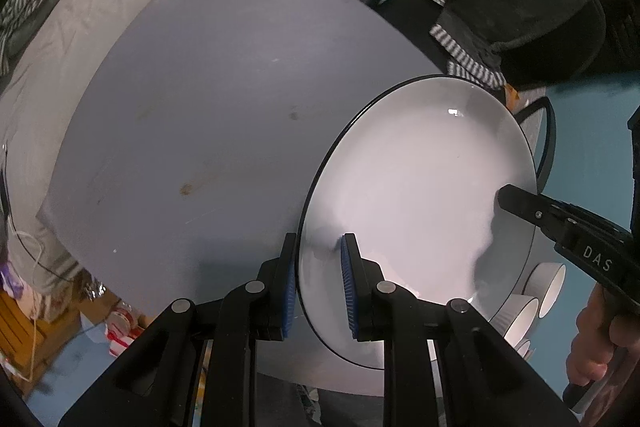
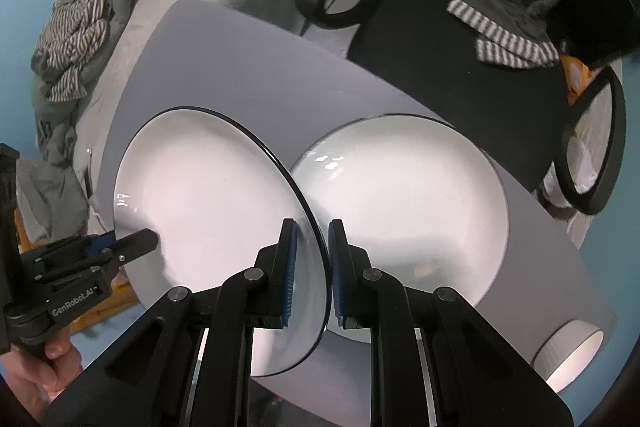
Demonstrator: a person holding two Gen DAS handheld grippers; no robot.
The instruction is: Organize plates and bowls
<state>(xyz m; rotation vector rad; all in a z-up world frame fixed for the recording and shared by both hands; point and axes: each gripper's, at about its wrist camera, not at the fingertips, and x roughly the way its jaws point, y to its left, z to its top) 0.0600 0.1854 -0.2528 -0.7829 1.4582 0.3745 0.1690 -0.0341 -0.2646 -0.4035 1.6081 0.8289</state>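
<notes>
- Grey and matte, the desk [image 1: 192,99] fills most of both views; stains mark it, and it lies below and ahead of both tongs.
- A white plate with a thin dark rim [image 2: 208,195] is held up off the desk, tilted, with one tongs on each of two opposite edges.
- The left tongs [image 1: 318,291] are clenched on the plate's left rim, one blue pad above the surface and one under it. In the right wrist view they show at the far left edge [image 2: 138,243], gripped by a hand [image 2: 28,375].
- The right tongs [image 2: 312,271] are clenched on the opposite rim, which passes edge-on between their pads. In the left wrist view only a black finger shows at the plate's right edge [image 1: 516,201].
- A second white plate [image 2: 404,211] lies flat on the desk just to the right of the right tongs. The held plate's edge overlaps it in the view, so the coming move likely turns on carrying the held plate rightward over it and stacking it.
- Small white ribbed bowls [image 1: 536,291] sit low and to the right of the held plate; a single bowl [image 2: 572,355] shows low at the right of the right wrist view.
- Hard to tell: how far the held plate clears the one beneath, and how many bowls there are, since the plate hides them.
</notes>
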